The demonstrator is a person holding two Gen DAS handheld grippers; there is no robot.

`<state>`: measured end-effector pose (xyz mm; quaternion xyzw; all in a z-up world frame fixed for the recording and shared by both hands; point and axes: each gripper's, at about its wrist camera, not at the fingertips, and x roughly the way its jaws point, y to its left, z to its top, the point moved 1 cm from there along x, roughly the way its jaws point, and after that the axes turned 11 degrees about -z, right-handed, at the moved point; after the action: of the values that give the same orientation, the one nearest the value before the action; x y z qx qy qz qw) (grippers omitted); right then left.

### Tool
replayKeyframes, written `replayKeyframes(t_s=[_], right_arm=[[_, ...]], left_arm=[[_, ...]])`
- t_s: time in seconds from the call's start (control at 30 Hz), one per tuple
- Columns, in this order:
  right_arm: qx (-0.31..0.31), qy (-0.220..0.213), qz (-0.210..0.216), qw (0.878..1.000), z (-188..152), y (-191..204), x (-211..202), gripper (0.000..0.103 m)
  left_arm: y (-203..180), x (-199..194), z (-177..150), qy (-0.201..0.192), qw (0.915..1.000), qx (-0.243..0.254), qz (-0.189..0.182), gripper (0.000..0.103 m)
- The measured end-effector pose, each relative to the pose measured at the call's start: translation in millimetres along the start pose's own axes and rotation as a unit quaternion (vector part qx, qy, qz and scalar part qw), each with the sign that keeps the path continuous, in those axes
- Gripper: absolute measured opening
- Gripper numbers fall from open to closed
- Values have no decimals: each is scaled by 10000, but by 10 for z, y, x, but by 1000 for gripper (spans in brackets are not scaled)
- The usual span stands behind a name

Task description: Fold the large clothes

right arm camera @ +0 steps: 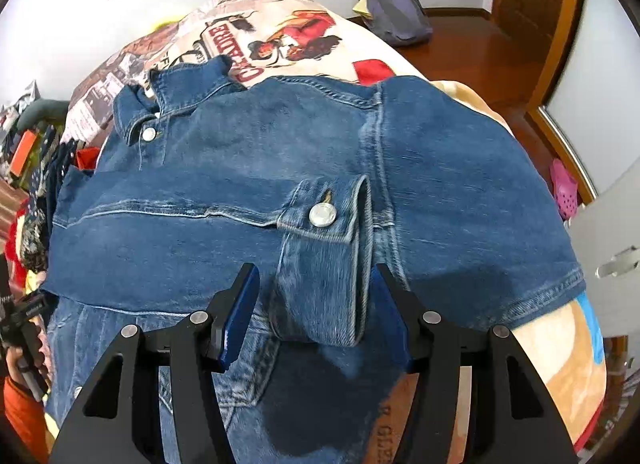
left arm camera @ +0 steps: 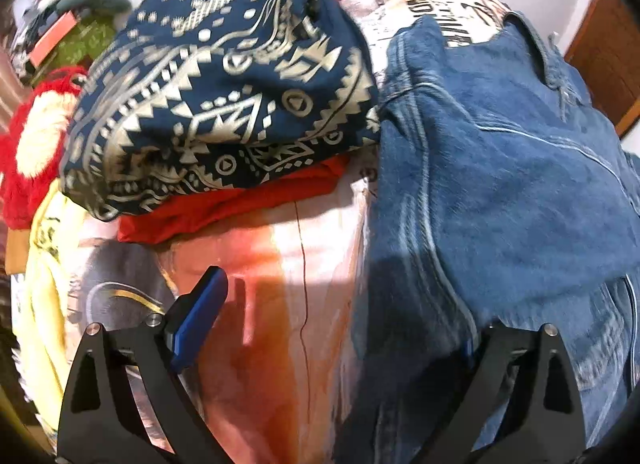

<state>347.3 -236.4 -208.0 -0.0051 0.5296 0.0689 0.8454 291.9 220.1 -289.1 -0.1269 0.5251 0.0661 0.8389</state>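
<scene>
A blue denim jacket (right arm camera: 248, 168) lies spread on the bed's printed blanket (right arm camera: 280, 36), collar at the far left. Its sleeve is folded across the body, and the buttoned cuff (right arm camera: 320, 220) lies between the fingers of my right gripper (right arm camera: 314, 304). That gripper is open, its blue pads (right arm camera: 236, 320) standing either side of the sleeve without pressing it. In the left wrist view the jacket (left arm camera: 500, 184) fills the right side. My left gripper (left arm camera: 332, 332) is open over the blanket (left arm camera: 280, 264), its right finger at the jacket's edge.
A navy patterned cloth (left arm camera: 224, 92) lies folded on a red garment (left arm camera: 224, 204), with a red fluffy item (left arm camera: 32, 152) and yellow cloth (left arm camera: 48, 264) further left. A hand in an orange sleeve (right arm camera: 20, 396) shows at left. Wooden floor (right arm camera: 480, 48), purple bag (right arm camera: 396, 8), white cabinet (right arm camera: 612, 248) at right.
</scene>
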Motion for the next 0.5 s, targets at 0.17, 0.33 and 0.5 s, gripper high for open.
replayKeyframes(t_s=[0.17,0.33,0.5], right_arm=[[-52,-406,-111,9991,95,-75,-353,54],[-410,-1082,-346,9927,253,-38,-853,54],[-465,-1621,-518,9843,342,-67,-1224,68]], left_arm=[[-109,-363,-61,-127,9986,511,-51,96],[-346,-924,91,-619,9918,1116,-65,96],[-634,-1345,377,-1182,9850,1216,-327,96]])
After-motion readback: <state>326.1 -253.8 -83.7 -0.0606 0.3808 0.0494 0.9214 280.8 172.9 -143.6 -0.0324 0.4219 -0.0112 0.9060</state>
